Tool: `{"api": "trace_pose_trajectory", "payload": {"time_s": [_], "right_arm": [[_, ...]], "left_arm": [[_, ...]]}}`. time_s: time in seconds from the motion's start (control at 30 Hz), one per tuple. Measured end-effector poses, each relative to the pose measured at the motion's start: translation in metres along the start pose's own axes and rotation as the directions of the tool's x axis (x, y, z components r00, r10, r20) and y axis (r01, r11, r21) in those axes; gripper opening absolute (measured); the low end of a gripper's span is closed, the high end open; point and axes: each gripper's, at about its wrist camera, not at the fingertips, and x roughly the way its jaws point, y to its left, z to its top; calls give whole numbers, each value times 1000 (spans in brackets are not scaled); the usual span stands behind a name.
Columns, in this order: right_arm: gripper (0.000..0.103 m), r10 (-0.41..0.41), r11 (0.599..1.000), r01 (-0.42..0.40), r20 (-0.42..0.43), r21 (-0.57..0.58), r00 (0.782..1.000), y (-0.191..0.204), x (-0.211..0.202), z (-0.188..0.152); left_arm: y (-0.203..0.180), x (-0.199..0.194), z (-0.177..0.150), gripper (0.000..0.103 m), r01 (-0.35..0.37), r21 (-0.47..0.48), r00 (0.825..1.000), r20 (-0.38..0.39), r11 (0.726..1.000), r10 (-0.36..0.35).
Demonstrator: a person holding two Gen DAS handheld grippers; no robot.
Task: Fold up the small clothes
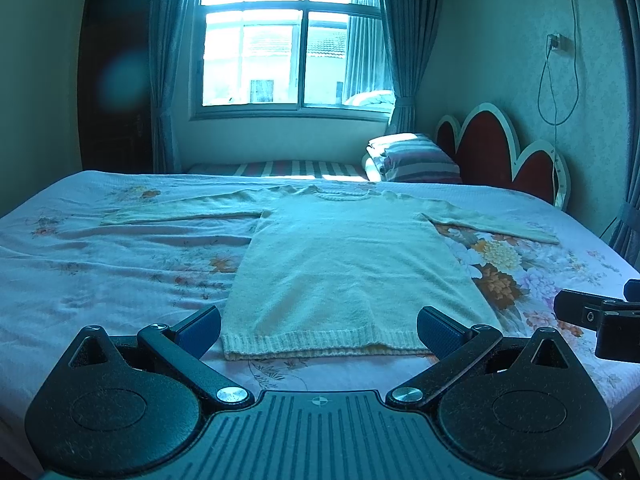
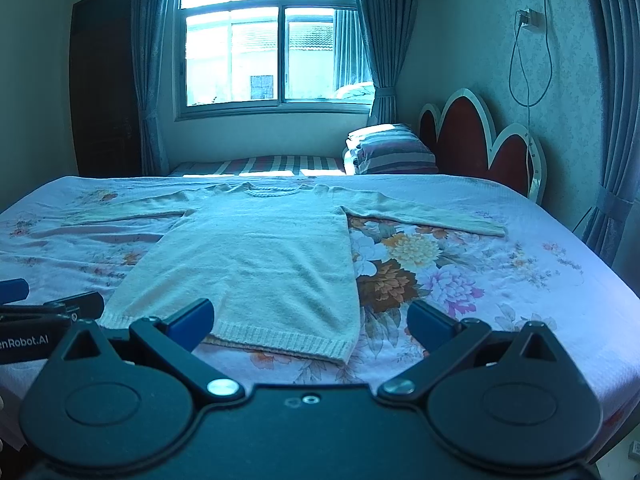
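Left hand-held gripper (image 1: 319,332) spread wide, nothing between its blue pads (image 1: 200,330), hanging just above the near edge of the bed (image 1: 80,280), pointing slightly down at the ribbed hem of the sweater (image 1: 340,264). Right hand-held gripper (image 2: 310,326) likewise spread wide and empty, over the sweater's near right hem corner and the floral sheet (image 2: 440,272) beside it. Each gripper shows at the edge of the other's view: the right one at the right border of the left wrist view, the left one at the left border of the right wrist view, so they sit side by side, near each other but apart. Neither touches the sweater as far as can be seen. Sweater is cream knit, long-sleeved, laid flat face up in the middle of the bed, hem toward the grippers, round neck away, both sleeves stretched out to the sides, unfolded. Sheet is pale with big orange and purple flowers, wrinkled on the left. Beyond the bed a second bed with a striped cover (image 1: 280,168) and a striped pillow (image 1: 416,158) on folded bedding, against a red scalloped headboard (image 1: 492,152). Window (image 1: 292,40) with curtains (image 1: 408,40) on the far wall, dark wardrobe (image 1: 112,80) left, cable (image 1: 556,80) hanging from a wall socket right.
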Motion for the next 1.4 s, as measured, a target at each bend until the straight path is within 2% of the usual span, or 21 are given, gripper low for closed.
{"api": "trace_pose_trajectory", "payload": {"time_s": [0.8, 1.07, 1.17, 1.23, 1.4], "right_arm": [[103, -2, 1000, 2, 1, 1, 1000, -2, -2, 0], [103, 5, 1000, -5, 3, 7, 1000, -7, -1, 1], [102, 5, 999, -6, 34, 35, 999, -23, 2, 11], [101, -26, 998, 22, 67, 56, 997, -44, 10, 24], [87, -73, 975, 50, 101, 218, 992, -115, 69, 59]], "left_arm": [[0, -2, 0, 103, 3, 1, 1000, 8, 1000, -3], [5, 6, 6, 103, 4, -25, 1000, -5, 1000, -4], [13, 21, 22, 103, 4, -35, 1000, 7, 999, -3], [21, 35, 35, 103, 3, -56, 1000, 24, 998, -1], [50, 87, 59, 103, -19, -128, 999, 32, 992, 23]]}}
